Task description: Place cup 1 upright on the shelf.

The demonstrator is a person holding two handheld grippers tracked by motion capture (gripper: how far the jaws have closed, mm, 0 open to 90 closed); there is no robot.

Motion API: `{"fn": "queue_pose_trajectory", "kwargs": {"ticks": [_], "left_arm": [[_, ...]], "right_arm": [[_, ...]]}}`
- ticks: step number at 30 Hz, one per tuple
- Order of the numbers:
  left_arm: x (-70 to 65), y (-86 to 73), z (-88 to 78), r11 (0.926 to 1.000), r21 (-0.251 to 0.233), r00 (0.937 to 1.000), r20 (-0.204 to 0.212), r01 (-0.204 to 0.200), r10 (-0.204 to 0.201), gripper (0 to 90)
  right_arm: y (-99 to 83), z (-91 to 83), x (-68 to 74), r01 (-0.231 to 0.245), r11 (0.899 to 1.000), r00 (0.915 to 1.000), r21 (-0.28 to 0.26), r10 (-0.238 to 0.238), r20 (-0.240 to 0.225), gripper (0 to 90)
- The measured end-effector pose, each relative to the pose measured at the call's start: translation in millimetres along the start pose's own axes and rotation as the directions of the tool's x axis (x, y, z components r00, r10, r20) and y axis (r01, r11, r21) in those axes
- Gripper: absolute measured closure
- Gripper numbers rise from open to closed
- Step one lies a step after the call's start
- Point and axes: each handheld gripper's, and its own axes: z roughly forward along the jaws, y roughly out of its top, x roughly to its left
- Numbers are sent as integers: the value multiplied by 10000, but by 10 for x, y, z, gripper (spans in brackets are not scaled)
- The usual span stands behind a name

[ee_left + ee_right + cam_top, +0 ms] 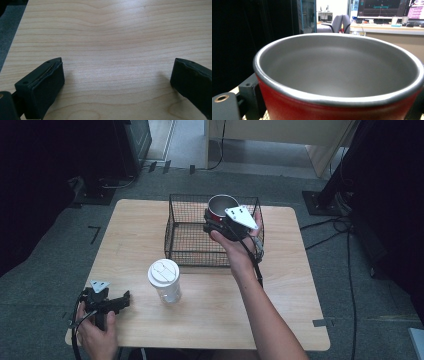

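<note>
At the wooden table (150, 227), you carry a red cup (218, 208) over the black wire basket (175, 237) standing at the table's far middle, apparently on the way to dropping it inside. Your right gripper (216, 220) is clamped on the cup's wall, the cup upright and its grey inside (342, 67) facing the gripper's camera, a grip that keeps the mouth level while it travels. Nearer you, a clear tumbler with a white lid (164, 280) stands on the bare wood just in front of the basket, likely next in line. Your left gripper (120, 301) rests at the table's near left corner, jaws spread wide over empty wood (112, 62), holding nothing, parked out of the way.
</note>
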Motion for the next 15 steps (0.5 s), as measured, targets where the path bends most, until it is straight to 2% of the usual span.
{"fn": "queue_pose_trajectory", "kwargs": {"ticks": [6, 15], "left_arm": [[0, 0, 0, 10000, -4, 10000, -6, -4, 4, 0], [-2, -1, 2, 10000, -28, 10000, -6, 27, -27, 0]], "right_arm": [[-92, 157, -49, -127, 9996, 9999, 238, 129, -88, 76], [-203, 407, -180, -285, 9982, 9991, 534, 268, 321, 76]]}}
